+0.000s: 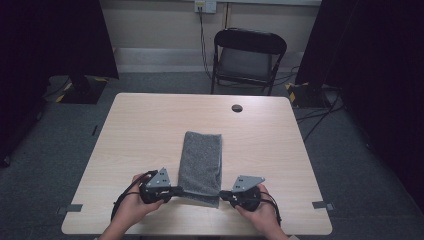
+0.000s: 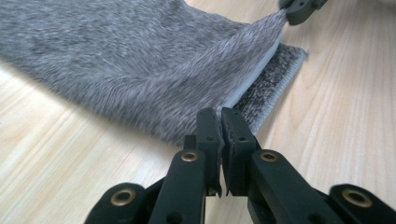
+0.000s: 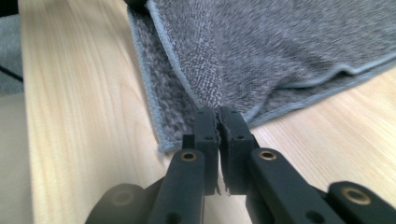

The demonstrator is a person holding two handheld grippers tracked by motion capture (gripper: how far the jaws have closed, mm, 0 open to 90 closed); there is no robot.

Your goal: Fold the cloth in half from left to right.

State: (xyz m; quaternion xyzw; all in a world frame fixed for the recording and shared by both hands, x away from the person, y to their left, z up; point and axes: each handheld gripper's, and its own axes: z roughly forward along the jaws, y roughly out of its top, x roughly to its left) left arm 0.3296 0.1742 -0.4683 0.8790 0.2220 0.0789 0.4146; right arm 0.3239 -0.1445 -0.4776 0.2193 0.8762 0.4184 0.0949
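A grey towel, folded into a long strip, lies along the middle of the wooden table. My left gripper is shut on the near left corner of its top layer, and my right gripper is shut on the near right corner. In the left gripper view the jaws pinch the towel edge, which is raised off the lower layer. The right gripper view has its jaws closed on the towel hem, above the lower layer.
A round cable hole sits at the table's far edge. A black folding chair stands behind the table. Grey tape marks lie near the front left corner and front right corner. Bare wood flanks the towel.
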